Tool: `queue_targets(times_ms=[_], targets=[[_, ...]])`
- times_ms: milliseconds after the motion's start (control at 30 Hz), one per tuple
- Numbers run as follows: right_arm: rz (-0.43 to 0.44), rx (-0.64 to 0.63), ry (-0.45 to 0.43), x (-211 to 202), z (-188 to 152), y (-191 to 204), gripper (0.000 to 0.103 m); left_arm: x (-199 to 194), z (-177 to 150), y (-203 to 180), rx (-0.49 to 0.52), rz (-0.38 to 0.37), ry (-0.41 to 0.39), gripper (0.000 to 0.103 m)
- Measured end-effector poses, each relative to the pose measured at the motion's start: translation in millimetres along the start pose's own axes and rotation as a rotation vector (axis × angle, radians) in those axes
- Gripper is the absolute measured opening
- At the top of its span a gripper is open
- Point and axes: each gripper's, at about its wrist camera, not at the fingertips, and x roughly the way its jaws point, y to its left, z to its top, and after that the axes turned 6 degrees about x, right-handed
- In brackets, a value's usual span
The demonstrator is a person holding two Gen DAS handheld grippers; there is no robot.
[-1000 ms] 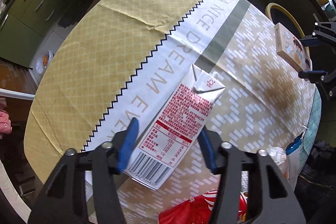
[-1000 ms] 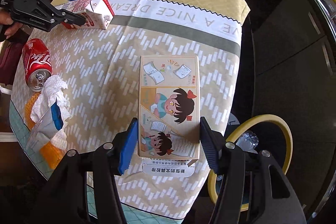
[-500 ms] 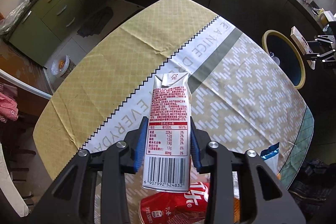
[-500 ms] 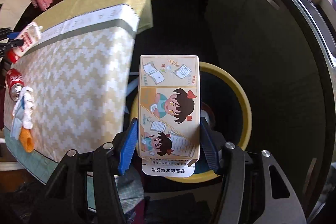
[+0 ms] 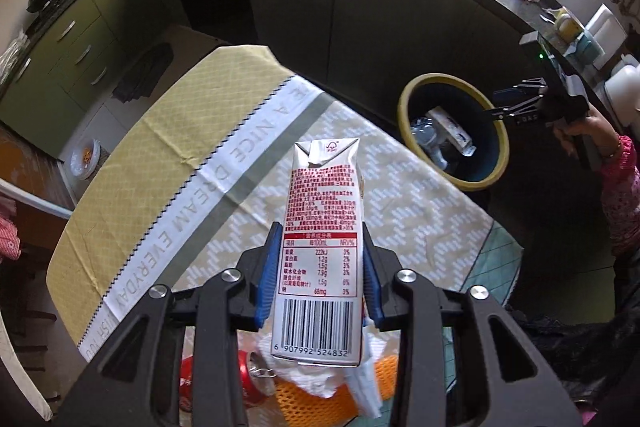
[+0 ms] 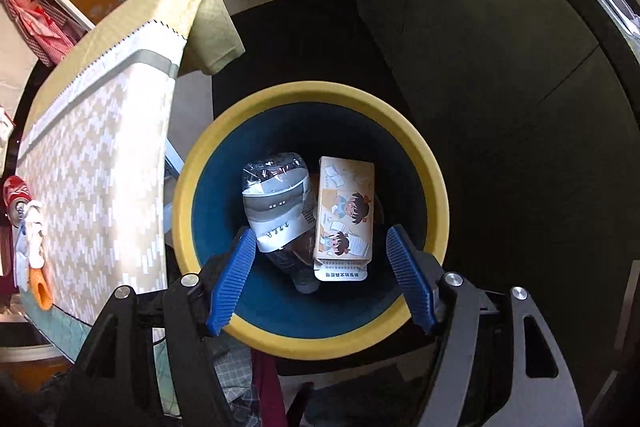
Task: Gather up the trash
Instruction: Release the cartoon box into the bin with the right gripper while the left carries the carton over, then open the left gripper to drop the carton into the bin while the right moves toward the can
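Observation:
My left gripper (image 5: 320, 267) is shut on a white and red milk carton (image 5: 320, 243) and holds it above the table (image 5: 160, 155). My right gripper (image 6: 320, 267) is open and empty above the yellow-rimmed blue bin (image 6: 424, 163). The cartoon stationery box (image 6: 346, 211) lies inside the bin beside a crushed plastic bottle (image 6: 276, 203). In the left wrist view the bin (image 5: 404, 107) stands past the table's far right edge, with the right gripper (image 5: 516, 103) over its rim.
A red cola can (image 5: 192, 383), crumpled white tissue (image 5: 308, 379) and orange foam netting (image 5: 316, 407) lie on the table under my left gripper. Dark kitchen cabinets (image 5: 360, 7) stand behind the bin. The can (image 6: 14, 193) and tissue (image 6: 34, 231) also show at the table's left edge.
My right gripper opened and the stationery box dropped into the bin. My left gripper lifted the milk carton higher off the table.

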Motion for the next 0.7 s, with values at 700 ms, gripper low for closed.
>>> queue_targets(times_ms=[700], targets=[[-0.078,0.291,-0.227,-133,-191,-164,0.070,162,158,-179,0.267,-0.118,0.112,0.051]])
